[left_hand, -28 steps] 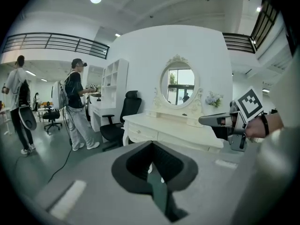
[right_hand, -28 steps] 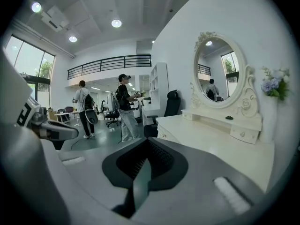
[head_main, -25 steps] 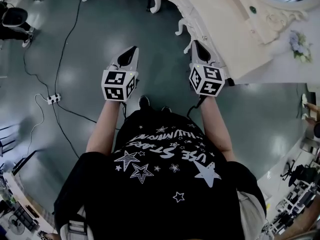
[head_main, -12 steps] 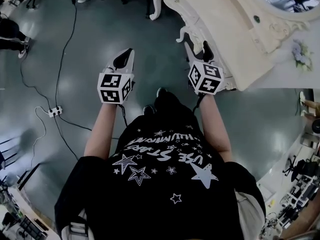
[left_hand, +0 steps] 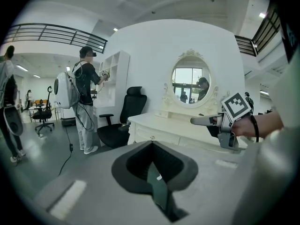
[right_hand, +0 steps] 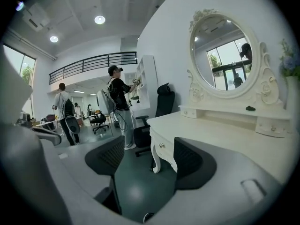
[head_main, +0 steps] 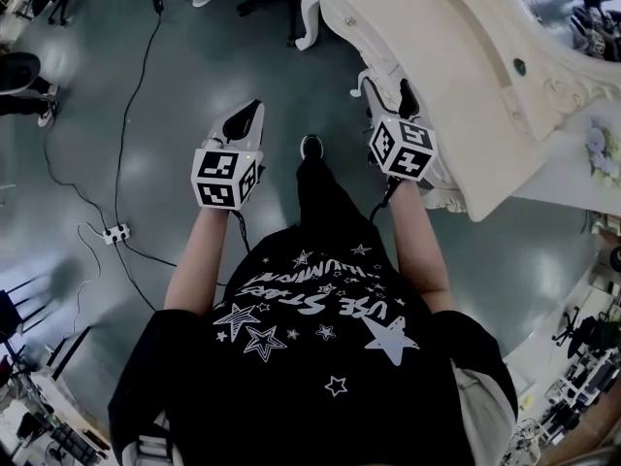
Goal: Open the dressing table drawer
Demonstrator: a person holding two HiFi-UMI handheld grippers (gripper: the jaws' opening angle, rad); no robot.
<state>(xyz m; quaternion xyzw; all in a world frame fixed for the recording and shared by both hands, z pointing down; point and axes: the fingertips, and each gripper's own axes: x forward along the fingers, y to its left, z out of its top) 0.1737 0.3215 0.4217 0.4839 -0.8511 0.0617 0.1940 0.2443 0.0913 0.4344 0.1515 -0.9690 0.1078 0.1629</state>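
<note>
it seems the approach step: the right gripper [right_hand: 147, 159], jaws wide apart and empty, faces the shut drawer [right_hand: 166, 152] of the cream carved wooden dressing table [right_hand: 220, 137] at frame centre and must next reach its small round knob [right_hand: 161, 146], while the left gripper [left_hand: 153, 168] is closed on nothing.

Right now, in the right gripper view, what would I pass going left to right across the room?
Distant standing person → person in a black cap → black office chair → oval mirror → flowers at the right edge.
</note>
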